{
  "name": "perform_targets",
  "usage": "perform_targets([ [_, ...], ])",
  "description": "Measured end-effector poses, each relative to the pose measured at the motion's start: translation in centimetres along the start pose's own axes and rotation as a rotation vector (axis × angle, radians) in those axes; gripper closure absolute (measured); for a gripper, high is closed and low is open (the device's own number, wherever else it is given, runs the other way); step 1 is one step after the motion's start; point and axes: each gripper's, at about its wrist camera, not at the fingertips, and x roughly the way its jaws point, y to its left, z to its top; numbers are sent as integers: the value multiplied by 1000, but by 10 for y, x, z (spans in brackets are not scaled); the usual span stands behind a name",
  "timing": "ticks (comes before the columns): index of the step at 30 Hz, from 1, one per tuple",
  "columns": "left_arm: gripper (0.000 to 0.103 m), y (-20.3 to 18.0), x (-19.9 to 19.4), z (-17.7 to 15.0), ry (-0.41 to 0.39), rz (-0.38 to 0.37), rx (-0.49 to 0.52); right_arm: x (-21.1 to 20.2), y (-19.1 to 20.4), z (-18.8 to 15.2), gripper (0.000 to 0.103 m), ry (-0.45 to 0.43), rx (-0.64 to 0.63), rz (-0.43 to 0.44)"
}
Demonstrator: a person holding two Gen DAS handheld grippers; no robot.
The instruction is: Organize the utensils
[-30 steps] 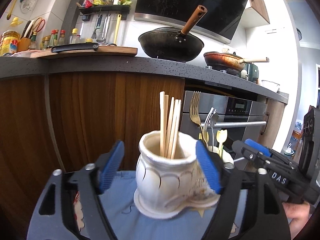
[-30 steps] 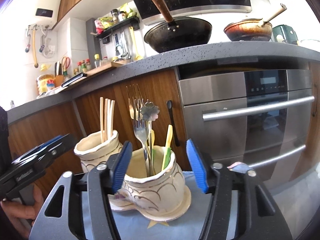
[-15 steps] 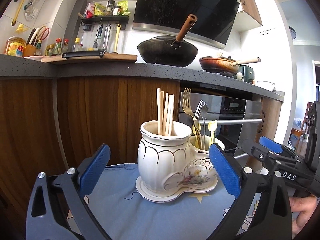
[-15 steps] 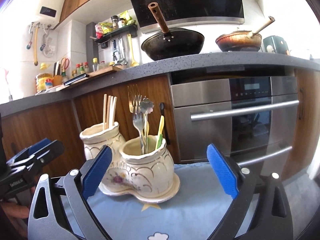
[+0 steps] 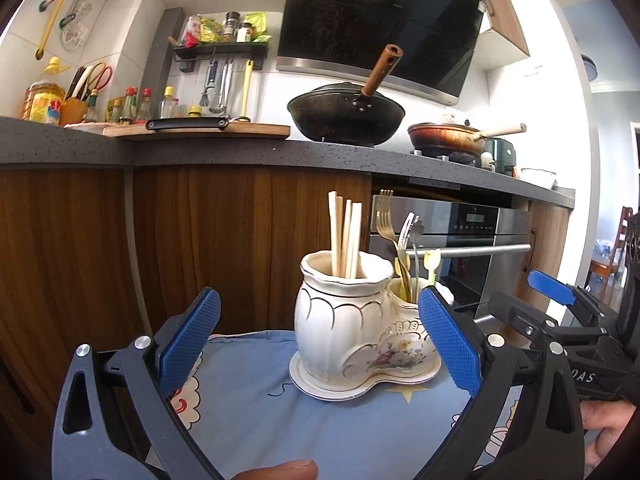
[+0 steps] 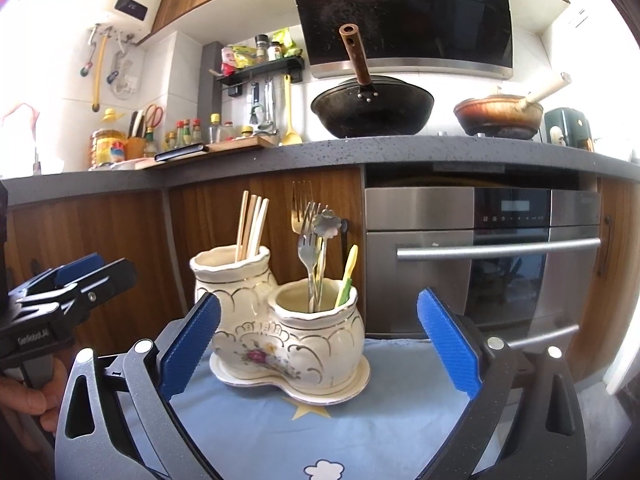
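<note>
A cream ceramic double-pot utensil holder (image 5: pixel 344 320) (image 6: pixel 288 340) stands on a blue patterned cloth (image 5: pixel 280 420) (image 6: pixel 320 432). Its taller pot holds several wooden chopsticks (image 5: pixel 344 236) (image 6: pixel 252 224). The lower pot holds forks (image 6: pixel 306 236) (image 5: pixel 386 216), a flower-topped metal utensil and a yellow-green one (image 6: pixel 347 276). My left gripper (image 5: pixel 318 294) is open, drawn back, with the holder beyond its blue pads. My right gripper (image 6: pixel 319 296) has its jaws opening wide; the holder stands ahead of them, untouched. Neither gripper holds anything.
Behind the holder are wooden cupboard fronts (image 5: pixel 180 240) and a steel oven (image 6: pixel 500 260) under a dark counter (image 6: pixel 360 152). A black wok (image 6: pixel 372 108), a brown pan (image 6: pixel 500 114), and a cutting board with a knife (image 5: pixel 192 126) sit on it.
Both grippers' jaws spread from close around the holder's pots to wide open, and both pulled back from it. The holder stays on the cloth.
</note>
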Motion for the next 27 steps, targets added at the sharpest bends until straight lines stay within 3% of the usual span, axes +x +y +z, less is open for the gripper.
perform_targets([
  [27, 5, -4, -1, 0, 4, -7, 21, 1, 2, -1, 5, 6, 4, 11],
])
